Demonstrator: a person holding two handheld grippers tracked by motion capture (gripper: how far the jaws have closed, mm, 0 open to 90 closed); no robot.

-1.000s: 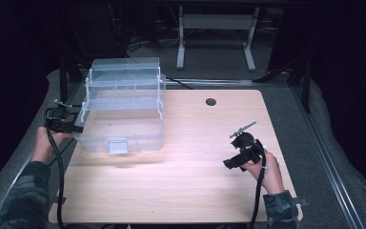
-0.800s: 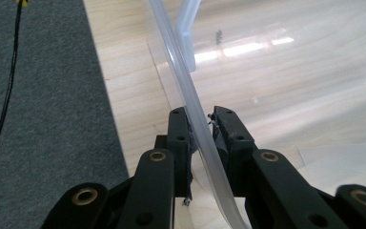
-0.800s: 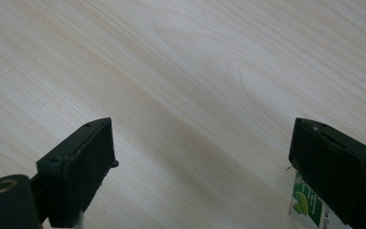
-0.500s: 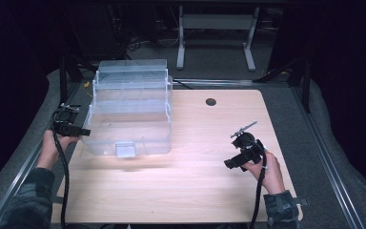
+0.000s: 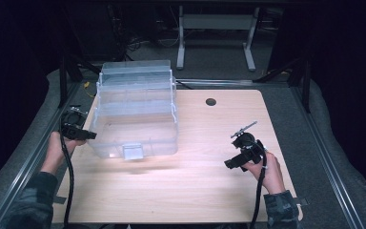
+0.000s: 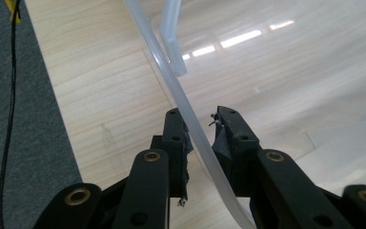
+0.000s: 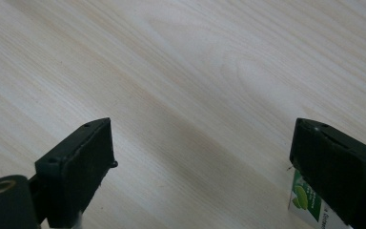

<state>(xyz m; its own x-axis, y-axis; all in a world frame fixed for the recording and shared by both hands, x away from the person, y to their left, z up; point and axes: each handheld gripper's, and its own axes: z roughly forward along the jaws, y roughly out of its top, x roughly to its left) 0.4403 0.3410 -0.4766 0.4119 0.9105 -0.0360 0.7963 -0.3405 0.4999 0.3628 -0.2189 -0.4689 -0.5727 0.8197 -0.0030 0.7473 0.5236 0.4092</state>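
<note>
A clear plastic tiered box (image 5: 136, 119) with a front latch stands on the left half of the wooden table (image 5: 195, 195). My left gripper (image 5: 93, 135) is at the box's left side. In the left gripper view its jaws (image 6: 200, 119) are shut on the box's thin transparent wall (image 6: 171, 90). They have just been opening a little, with the wall still between the pads. My right gripper (image 5: 231, 164) rests low over the table at the right. Its jaws (image 7: 200, 138) stand wide open above bare wood.
A small white and green packet (image 7: 307, 202) peeks out under the right jaw in the right gripper view. A round cable hole (image 5: 211, 101) sits near the table's far edge. Grey padding (image 5: 314, 143) borders the table, and a white stand (image 5: 214, 28) is behind it.
The clear box and my left gripper have slid to the right across the table together. The right hand and its gripper have stayed where they were.
</note>
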